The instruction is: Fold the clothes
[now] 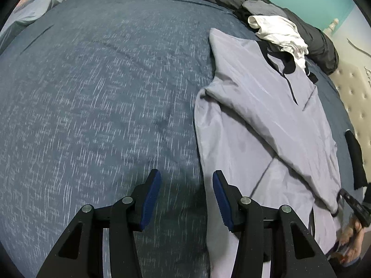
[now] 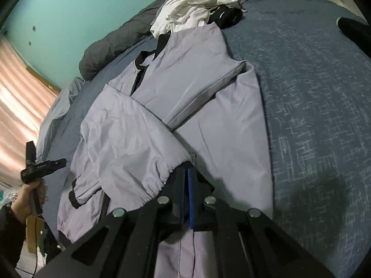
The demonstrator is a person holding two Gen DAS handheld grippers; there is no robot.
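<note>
Grey jacket is spread out on the blue bed, right gripper has its jaws clamped on the elastic sleeve cuff while the left gripper hangs wide open just over the bedspread beside it.

Teal wall behind bed; dark blue heathered bedspread fills most of both views — beige tufted headboard at one edge, pinkish lit curtain at left.
</note>
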